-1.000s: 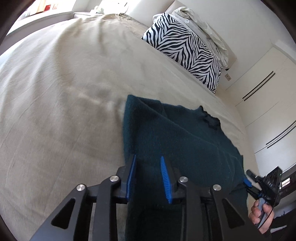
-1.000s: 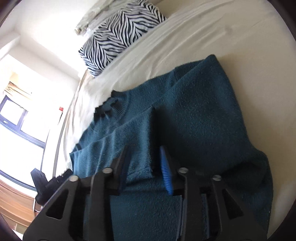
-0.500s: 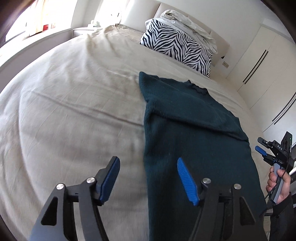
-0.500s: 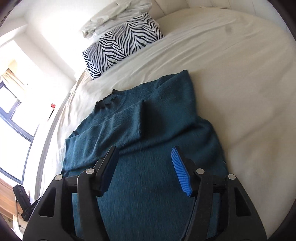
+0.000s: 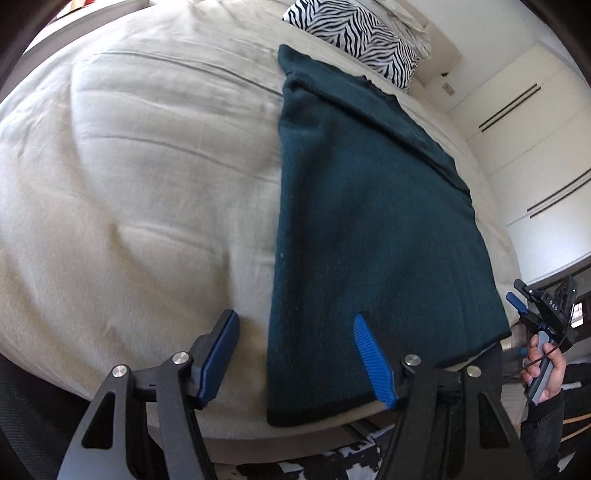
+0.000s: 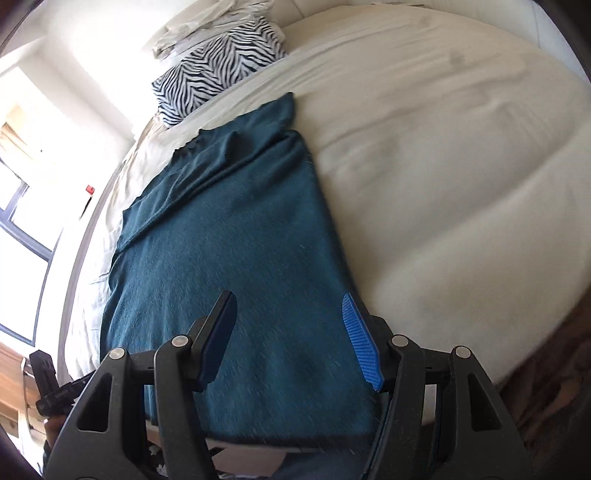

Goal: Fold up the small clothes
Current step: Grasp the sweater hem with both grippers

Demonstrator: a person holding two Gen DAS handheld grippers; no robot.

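Teal sweater (image 5: 369, 229) spread lengthwise on the cream bed (image 5: 147, 184), sleeves folded in across the upper body, dark hem at the near bed edge. Zebra-print pillow (image 5: 354, 29) beyond the collar, against the headboard. No containers in view.

Left gripper (image 5: 295, 354): jaws wide apart, holding nothing, above the near left edge of the sweater. Right gripper (image 6: 291, 332): jaws wide apart, holding nothing, above the lower right part of the sweater; also visible in the left view at far right, gripped by the hand (image 5: 546, 369).

Compared with one second ago: both grippers closed on fabric then, now released and drawn back toward the hem.
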